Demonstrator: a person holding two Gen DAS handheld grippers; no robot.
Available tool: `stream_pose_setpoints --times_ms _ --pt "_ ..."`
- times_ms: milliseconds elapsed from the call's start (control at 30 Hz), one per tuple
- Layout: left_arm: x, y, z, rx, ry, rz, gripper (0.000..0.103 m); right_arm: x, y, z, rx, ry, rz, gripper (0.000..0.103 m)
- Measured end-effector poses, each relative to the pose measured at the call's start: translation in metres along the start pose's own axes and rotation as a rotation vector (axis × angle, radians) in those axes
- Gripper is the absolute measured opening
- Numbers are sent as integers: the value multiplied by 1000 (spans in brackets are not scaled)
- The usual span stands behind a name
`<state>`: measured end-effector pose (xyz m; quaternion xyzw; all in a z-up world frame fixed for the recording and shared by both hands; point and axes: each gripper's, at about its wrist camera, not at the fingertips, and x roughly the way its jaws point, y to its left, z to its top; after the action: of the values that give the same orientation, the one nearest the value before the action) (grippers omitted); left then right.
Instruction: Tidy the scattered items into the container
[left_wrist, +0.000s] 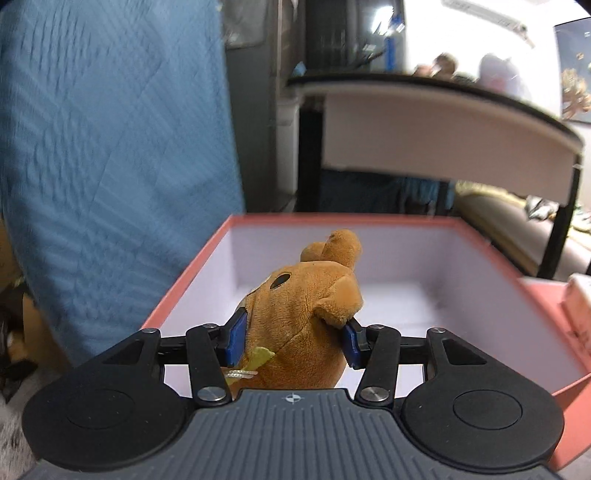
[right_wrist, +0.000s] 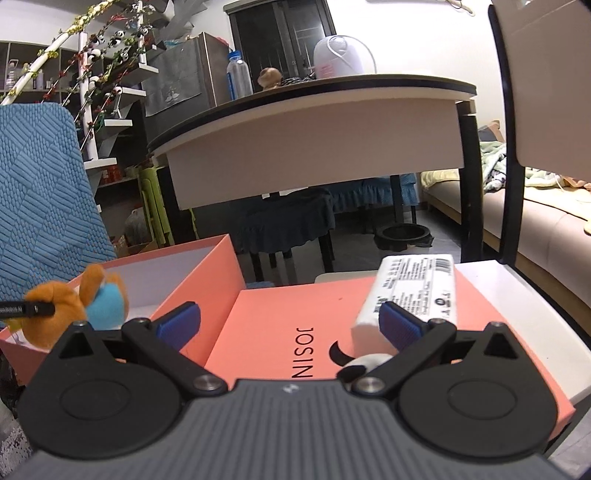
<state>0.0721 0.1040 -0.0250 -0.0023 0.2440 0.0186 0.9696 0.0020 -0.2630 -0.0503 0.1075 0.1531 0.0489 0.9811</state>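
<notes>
My left gripper (left_wrist: 293, 338) is shut on a brown plush toy (left_wrist: 306, 314), held over the open salmon-pink box (left_wrist: 532, 325) with a white inside. In the right wrist view the same plush toy (right_wrist: 61, 306), brown with a blue patch, hangs over the box (right_wrist: 207, 273) at the left. My right gripper (right_wrist: 288, 325) is open above the box's flat pink lid (right_wrist: 273, 332). A white wrapped packet (right_wrist: 413, 295) lies on the lid by the right finger. A small black-and-white item (right_wrist: 364, 363) peeks out under that finger.
A blue quilted cover (left_wrist: 110, 166) rises left of the box. Behind stands a round table (right_wrist: 314, 122) with dark legs, a bottle (right_wrist: 239, 79) and a white appliance (right_wrist: 340, 57) on top. A sofa (right_wrist: 535, 221) lies at the right, a chair frame (right_wrist: 513, 147) close by.
</notes>
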Motion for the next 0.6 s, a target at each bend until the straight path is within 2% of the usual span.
stream_pose_setpoints --times_ms 67,167,233,367,433,600 --pt "7 8 -4 -11 30 -2 55 0 0 0 -3 0 -1 103" --pt "7 13 -6 -13 27 -12 59 -1 1 0 -7 1 -3 103" --pt "4 12 -6 -13 21 -16 69 -1 2 0 -10 1 -4 103" --pt "0 11 -6 -7 9 -18 76 -2 3 -1 -16 2 -7 103" --pt "-7 6 -6 0 -15 -19 88 -3 3 -1 -19 2 -8 103" --pt "-24 -10 -7 35 -67 -30 94 -4 4 -1 -27 3 -11 103"
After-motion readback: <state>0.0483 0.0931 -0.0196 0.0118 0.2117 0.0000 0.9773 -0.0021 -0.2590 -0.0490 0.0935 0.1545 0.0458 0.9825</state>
